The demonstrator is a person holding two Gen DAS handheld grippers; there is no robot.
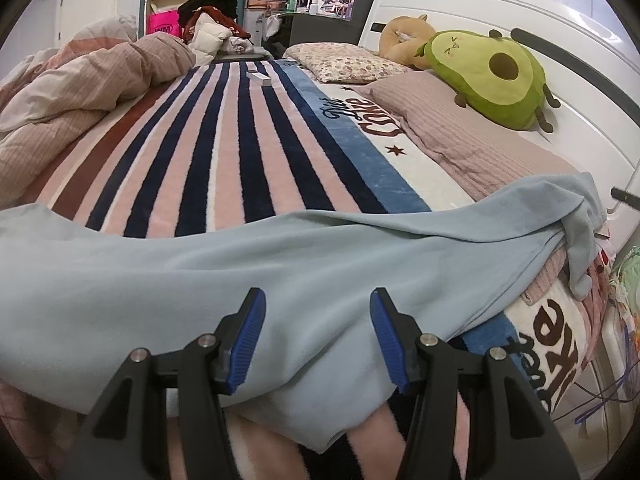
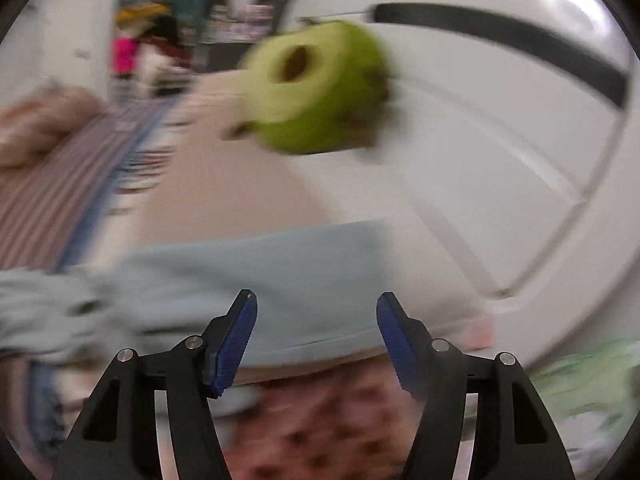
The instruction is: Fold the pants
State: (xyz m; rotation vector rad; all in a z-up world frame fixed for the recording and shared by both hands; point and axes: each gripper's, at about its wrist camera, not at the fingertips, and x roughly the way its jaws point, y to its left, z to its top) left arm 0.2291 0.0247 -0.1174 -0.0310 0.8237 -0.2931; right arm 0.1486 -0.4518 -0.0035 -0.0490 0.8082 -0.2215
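Observation:
Light blue pants (image 1: 280,272) lie spread across the near edge of the bed on a striped blanket (image 1: 208,152), one end hanging over the bed's right side. My left gripper (image 1: 318,300) is open and empty just above the pants' near edge. The right wrist view is motion-blurred. It shows the pants (image 2: 256,280) ahead and my right gripper (image 2: 316,300) open and empty above their near edge.
A green avocado plush (image 1: 488,76) (image 2: 316,84), an orange plush (image 1: 404,36) and pillows (image 1: 344,62) lie by the white headboard (image 1: 520,12). A rumpled pink duvet (image 1: 80,88) is on the left. A small white box (image 1: 258,78) sits far on the blanket.

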